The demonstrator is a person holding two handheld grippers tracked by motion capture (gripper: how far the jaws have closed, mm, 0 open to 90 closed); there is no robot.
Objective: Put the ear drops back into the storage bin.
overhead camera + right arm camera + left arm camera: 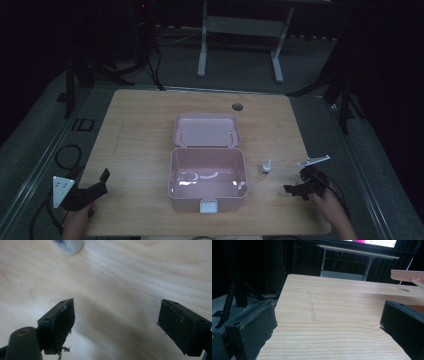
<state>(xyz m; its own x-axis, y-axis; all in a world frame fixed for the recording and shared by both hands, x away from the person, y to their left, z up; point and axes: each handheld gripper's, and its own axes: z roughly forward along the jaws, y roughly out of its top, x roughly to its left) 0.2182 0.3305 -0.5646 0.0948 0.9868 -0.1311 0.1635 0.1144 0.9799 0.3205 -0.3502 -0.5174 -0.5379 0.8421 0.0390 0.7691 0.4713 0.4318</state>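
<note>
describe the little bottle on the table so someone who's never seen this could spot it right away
Find the open pink box in the middle of the wooden table. Just right of it, between the box and the right gripper, stands the small white bottle. It is the table's one small loose upright thing.

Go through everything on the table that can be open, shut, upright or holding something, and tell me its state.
Pink box: open, lid laid back, nothing inside.
Small bottle: upright on the table, right of the box, capped.
Left gripper: open, holding nothing.
Right gripper: open, holding nothing, near the bottle.
</note>
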